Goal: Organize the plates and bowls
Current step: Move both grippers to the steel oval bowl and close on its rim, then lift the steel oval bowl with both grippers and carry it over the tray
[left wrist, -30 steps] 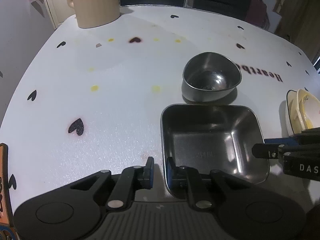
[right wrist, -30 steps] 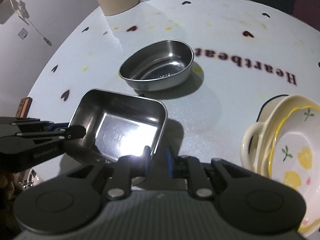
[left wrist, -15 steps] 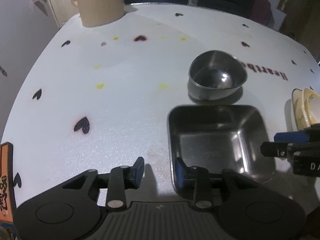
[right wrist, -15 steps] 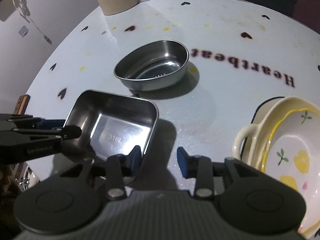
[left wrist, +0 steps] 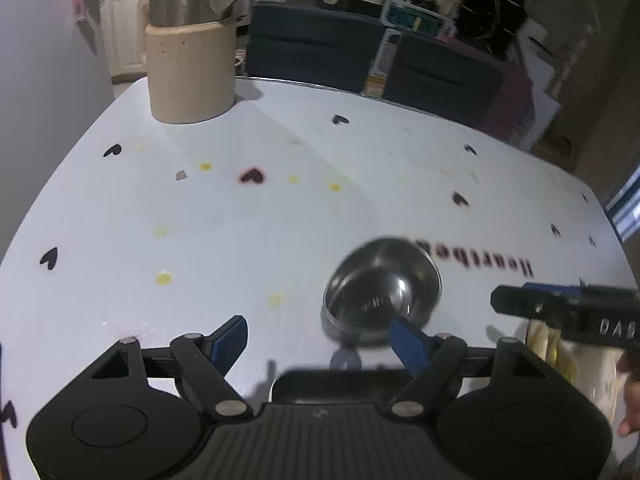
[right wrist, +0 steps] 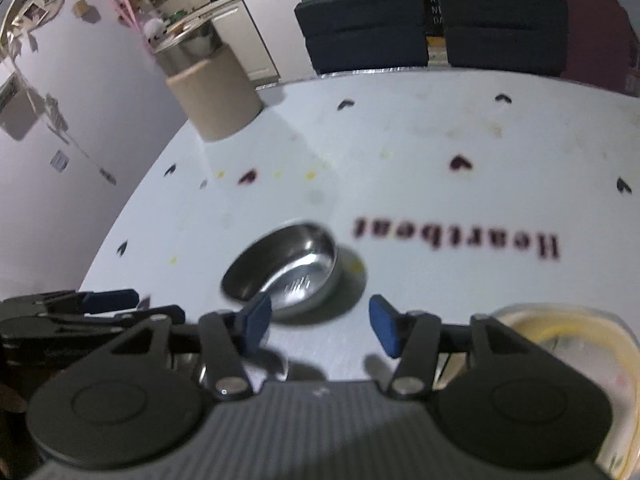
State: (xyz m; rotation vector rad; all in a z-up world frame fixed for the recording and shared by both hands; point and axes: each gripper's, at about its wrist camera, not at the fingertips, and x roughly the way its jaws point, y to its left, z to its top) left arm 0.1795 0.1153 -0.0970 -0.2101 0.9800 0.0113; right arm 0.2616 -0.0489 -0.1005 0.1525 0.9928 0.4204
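Both grippers have let go of the square steel tray (left wrist: 320, 386) and lifted back; fingers on each have just been opening, nothing between them now. Left gripper (left wrist: 320, 338) fingers spread wide, tray's rim only just showing under its body. Right gripper (right wrist: 320, 326) fingers also spread, over bare counter (right wrist: 440, 184).

Placement logic, as I read it: tray is set down just in front of the round steel bowl (left wrist: 384, 288), metal grouped with metal, and the two-sided hold was there to keep the tray level. Ceramic dishes (right wrist: 568, 328) sit off to the right, well apart from the bowl.

Room to move: far and left stretches of the counter are free; only the beige jug (left wrist: 190, 68) stands near the back-left edge. Tight spot is up front, where tray, bowl, dishes and both grippers crowd together. Right gripper seen from the left wrist (left wrist: 560, 312) hangs close over the dishes, so swinging right risks a knock. Frames are motion-blurred, so exact clearances are unclear.
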